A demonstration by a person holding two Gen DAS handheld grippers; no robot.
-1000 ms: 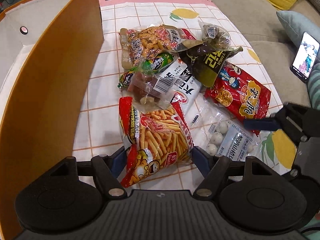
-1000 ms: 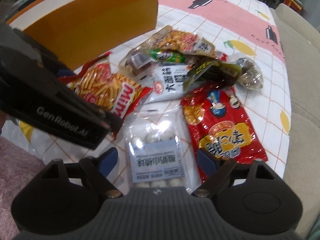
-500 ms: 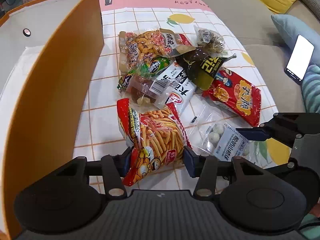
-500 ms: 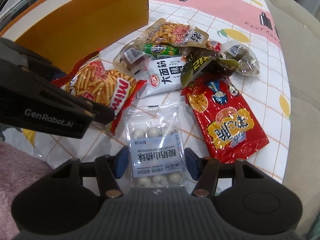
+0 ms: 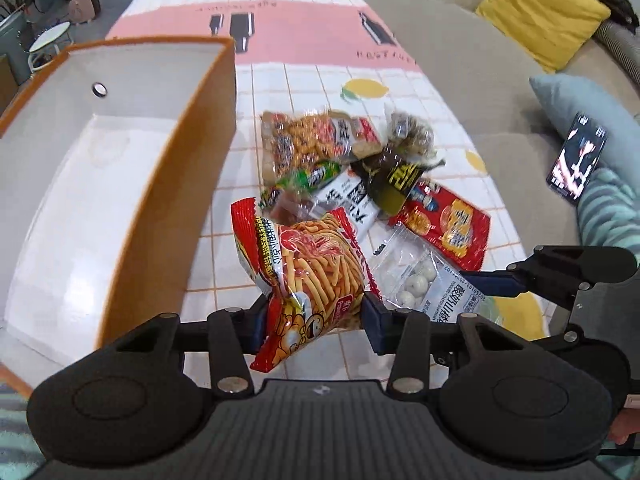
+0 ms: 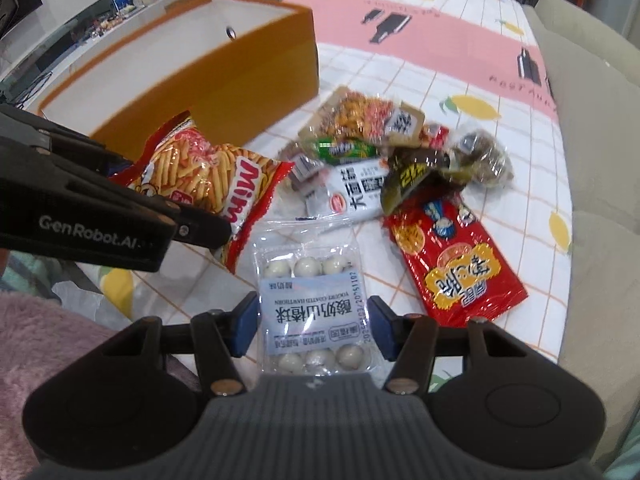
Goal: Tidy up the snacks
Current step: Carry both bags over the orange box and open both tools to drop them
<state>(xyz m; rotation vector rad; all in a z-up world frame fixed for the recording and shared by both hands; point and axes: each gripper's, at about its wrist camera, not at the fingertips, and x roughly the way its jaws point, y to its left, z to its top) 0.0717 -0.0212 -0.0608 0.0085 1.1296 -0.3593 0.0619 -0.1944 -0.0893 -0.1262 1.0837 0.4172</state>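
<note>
Above the worktop [image 5: 304, 80], left tool [image 5: 312, 318] pinches the fries bag [image 5: 308, 272]; right tool [image 6: 314, 326] pinches the yogurt-ball pack [image 6: 310, 300] (both lifted). Next: carry both over the orange box [image 5: 100, 184].

Black fingers [image 5: 374, 316] wear blue pads, silver screws.

blurred: snack pile [image 5: 344, 160] | cut off: orange box [image 5: 120, 200] at left edge

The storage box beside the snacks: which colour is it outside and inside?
The storage box is orange outside and white inside, best seen in the left wrist view.
</note>
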